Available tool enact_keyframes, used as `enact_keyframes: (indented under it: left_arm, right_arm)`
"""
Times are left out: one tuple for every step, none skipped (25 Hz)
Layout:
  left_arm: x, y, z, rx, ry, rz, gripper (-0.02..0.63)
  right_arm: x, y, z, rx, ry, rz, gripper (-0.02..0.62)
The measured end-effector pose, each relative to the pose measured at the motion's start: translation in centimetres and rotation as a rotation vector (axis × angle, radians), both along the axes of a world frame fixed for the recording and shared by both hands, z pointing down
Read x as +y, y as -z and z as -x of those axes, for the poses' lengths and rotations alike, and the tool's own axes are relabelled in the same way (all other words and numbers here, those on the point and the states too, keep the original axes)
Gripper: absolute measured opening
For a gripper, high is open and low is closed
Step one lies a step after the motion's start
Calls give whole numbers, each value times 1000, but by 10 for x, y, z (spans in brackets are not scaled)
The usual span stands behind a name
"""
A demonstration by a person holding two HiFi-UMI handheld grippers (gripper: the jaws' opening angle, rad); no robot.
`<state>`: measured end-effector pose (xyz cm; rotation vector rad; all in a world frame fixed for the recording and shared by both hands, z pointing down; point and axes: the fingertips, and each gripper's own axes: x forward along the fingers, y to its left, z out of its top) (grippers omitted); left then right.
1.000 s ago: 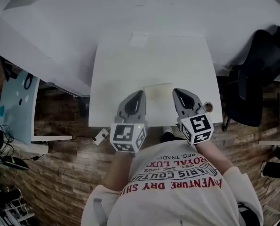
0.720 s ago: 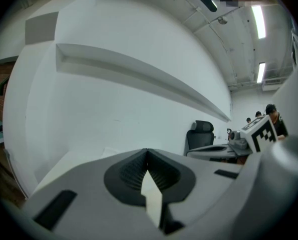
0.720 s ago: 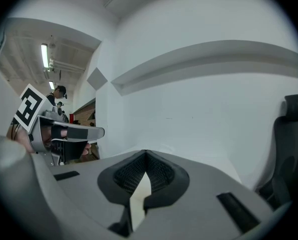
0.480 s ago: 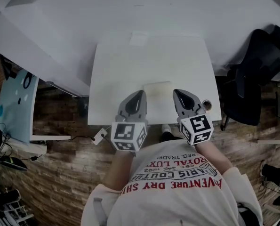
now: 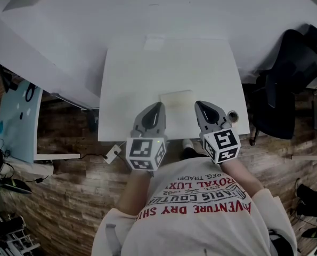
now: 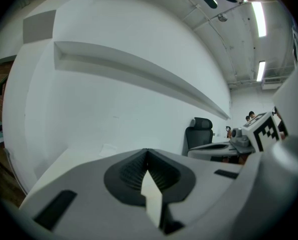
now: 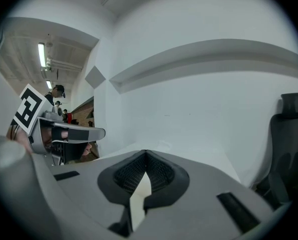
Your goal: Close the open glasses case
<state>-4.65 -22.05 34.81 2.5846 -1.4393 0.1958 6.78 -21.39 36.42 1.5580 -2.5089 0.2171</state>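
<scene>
Since half a second ago very little has changed. The left tool (image 5: 159, 106) and the right tool (image 5: 197, 104) keep the same places over the near edge of the white rectangular worktop (image 5: 131, 84). The whole scene has only slid slightly up and to the left in the head view. The small round dark-rimmed object (image 5: 233, 114), just to the outer side of the right tool, sits a little higher in the frame than before.

Each tool is a smooth grey moulded shell that narrows to a point, with a black-and-white marker cube at its rear. The inner pads are black and finely ribbed. In each tool's own view the two jaws meet at the tip and nothing is held between them; only a thin pale sliver of worktop shows through behind the tips.

The pale cream rectangular glasses case (image 5: 176, 96) lies flat on the worktop just ahead of the tips, in the gap between the two tools. It is matt and straight-edged, and barely darker than the surface under it. Whether its lid is up or down cannot be made out, nor whether either tool touches it.

Far ahead of the tools, at the worktop's back edge, lies a faint pale square patch (image 5: 154, 42). Out beyond the right tool stands a black padded office chair (image 5: 291, 71) on the brown wood-plank floor (image 5: 67, 196). Behind the tools shows the person's white shirt with red lettering (image 5: 201, 196).
</scene>
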Motion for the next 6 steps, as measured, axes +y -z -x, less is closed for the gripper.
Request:
enact_keyframes:
  left_arm:
    - [0, -1, -1, -1, 0, 1, 5]
    - [0, -2, -1, -2, -1, 2, 5]
    - [-1, -2, -2, -4, -1, 3, 5]
    - [-1, -3, -2, -5, -1, 3, 5]
    - [-2, -4, -2, -6, -1, 4, 5]
    - [-2, -5, -2, -8, -2, 5, 5]
  right_arm:
    - [0, -1, -1, 3, -1, 2, 12]
    - [0, -3, -1, 6, -2, 5, 12]
    - [-1, -4, -2, 7, -3, 7, 12]
    - [-1, -5, -2, 6, -4, 10, 12]
    - [-2, -6, -2, 5, -5, 13, 12]
    - [-2, -7, -3, 4, -6, 17, 12]
